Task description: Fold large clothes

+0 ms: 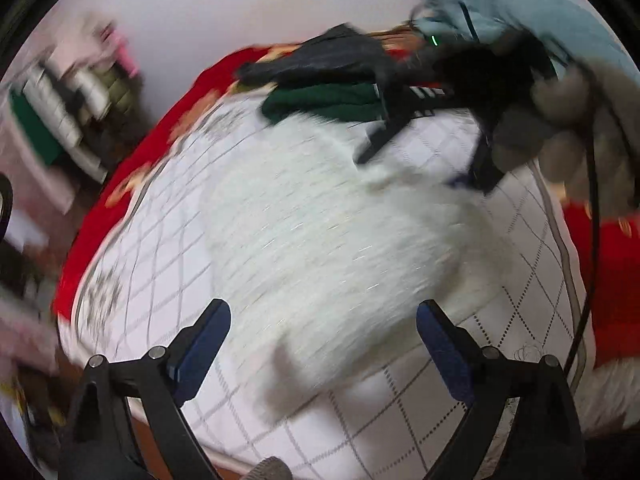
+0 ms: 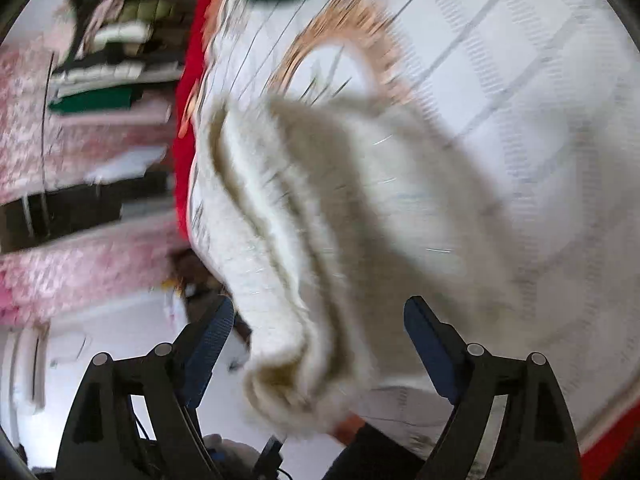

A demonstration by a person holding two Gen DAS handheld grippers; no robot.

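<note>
A white fuzzy garment (image 1: 332,240) lies spread on a white quilted bed cover (image 1: 160,248). My left gripper (image 1: 322,340) is open just above its near edge, holding nothing. In the right wrist view the same garment (image 2: 320,240) is bunched in folds that hang toward the camera. My right gripper (image 2: 318,336) is open with the folded edge lying between its fingers, not clamped. The right gripper (image 1: 424,156) also shows in the left wrist view, held by a gloved hand at the garment's far side. Both views are motion-blurred.
A dark green garment (image 1: 324,104) and a dark one (image 1: 332,60) are piled at the bed's far end. A red blanket (image 1: 132,168) borders the cover. Shelves of folded clothes (image 1: 68,108) stand left. A light blue sleeve (image 1: 500,4) and cable (image 1: 592,216) are at right.
</note>
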